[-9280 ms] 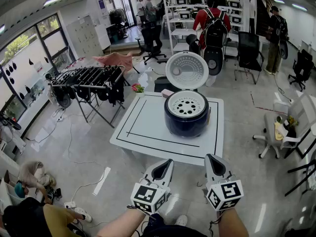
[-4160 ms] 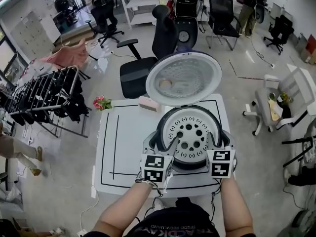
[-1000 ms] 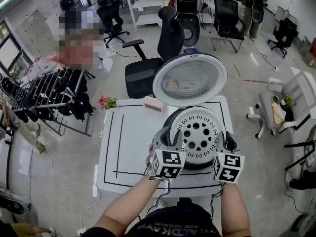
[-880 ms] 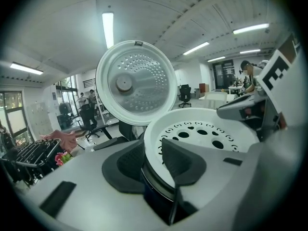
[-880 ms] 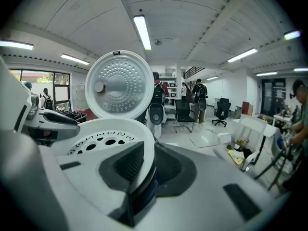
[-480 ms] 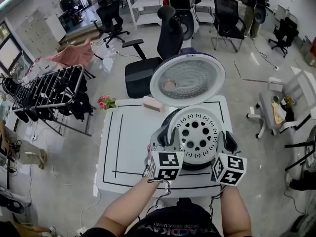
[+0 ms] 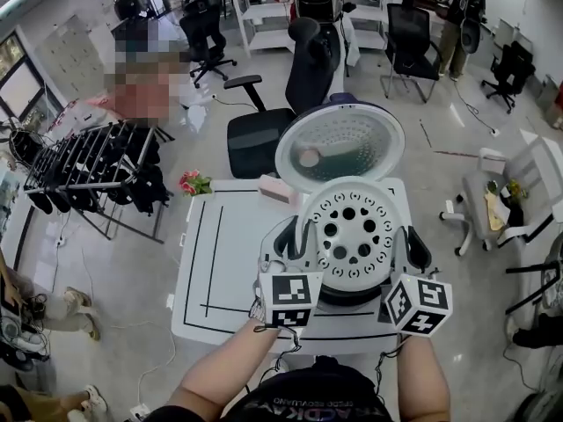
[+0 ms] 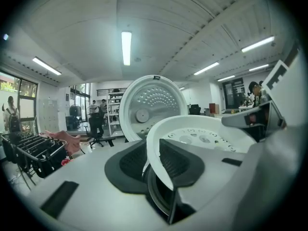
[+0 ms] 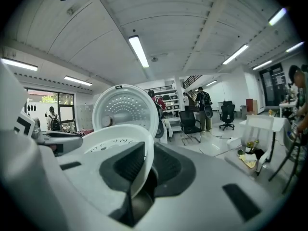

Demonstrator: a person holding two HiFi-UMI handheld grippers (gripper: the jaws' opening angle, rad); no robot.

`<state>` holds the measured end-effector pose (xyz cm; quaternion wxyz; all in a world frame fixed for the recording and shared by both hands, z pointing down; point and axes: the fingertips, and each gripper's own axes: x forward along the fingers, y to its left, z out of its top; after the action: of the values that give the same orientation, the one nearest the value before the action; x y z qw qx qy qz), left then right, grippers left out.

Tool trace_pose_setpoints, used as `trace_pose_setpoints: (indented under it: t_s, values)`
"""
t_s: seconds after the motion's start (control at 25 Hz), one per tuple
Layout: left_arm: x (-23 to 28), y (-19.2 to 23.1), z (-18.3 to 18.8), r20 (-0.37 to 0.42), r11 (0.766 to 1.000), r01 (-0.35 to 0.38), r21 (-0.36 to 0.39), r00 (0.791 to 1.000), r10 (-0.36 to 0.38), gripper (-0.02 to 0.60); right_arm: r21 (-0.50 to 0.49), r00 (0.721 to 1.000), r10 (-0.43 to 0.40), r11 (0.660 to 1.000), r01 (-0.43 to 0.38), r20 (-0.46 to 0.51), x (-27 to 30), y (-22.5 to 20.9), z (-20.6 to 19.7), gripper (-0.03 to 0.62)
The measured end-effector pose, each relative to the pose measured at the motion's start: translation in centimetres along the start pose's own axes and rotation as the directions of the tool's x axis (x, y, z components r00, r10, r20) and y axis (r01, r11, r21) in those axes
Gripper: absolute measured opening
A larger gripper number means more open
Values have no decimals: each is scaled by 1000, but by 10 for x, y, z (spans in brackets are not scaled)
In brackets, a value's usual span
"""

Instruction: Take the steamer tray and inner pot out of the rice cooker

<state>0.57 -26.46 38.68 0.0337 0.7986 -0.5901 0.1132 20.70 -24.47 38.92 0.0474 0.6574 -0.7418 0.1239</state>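
A white round steamer tray [image 7: 352, 232] with several holes hangs a little above the dark rice cooker [image 7: 354, 295], whose lid [image 7: 339, 144] stands open behind it. My left gripper [image 7: 294, 237] is shut on the tray's left rim [image 8: 153, 154], its jaws having just been closing on that rim. The right gripper [image 7: 411, 247] is shut on the right rim [image 9: 143, 163]. In both gripper views the thin white rim [image 9: 120, 129] sits between the black pads [image 8: 174, 159]. The tray hides the inner pot in the head view.
The cooker stands on a white table [image 7: 227, 262] marked with black lines. A pink box [image 7: 275, 189] lies at the table's far edge, with flowers [image 7: 194, 183] beside it. A black office chair [image 7: 283, 104] and a drying rack [image 7: 88, 165] stand beyond.
Both grippers have risen together with the steamer tray between them. The tray has come up out of the cooker and now looks larger and closer to the camera.
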Motion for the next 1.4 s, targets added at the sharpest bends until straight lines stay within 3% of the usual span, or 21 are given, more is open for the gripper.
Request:
trace_pose_setpoints:
  t_s: [0.36,0.6,0.84,1.24,1.4]
  values:
    - [-37,58,13,49,991,-129,-22,990,130,83,-12,990,140,990,-140,35,11,63,19,61]
    - [-82,120,-2,21,958,-281,-54,959,283,81,-37,955,296,955,-295,25,23,139,18,61]
    - [-135,177,-22,-23,893,-441,-87,897,441,81,-63,890,455,888,-455,-10,32,219,11,61]
    - [-208,232,-66,-148,734,-665,-136,747,649,77,-75,746,657,743,-665,-111,42,318,-24,61]
    - [-220,248,-85,-191,705,-694,-146,719,668,75,-72,719,679,717,-693,-151,46,344,-41,61]
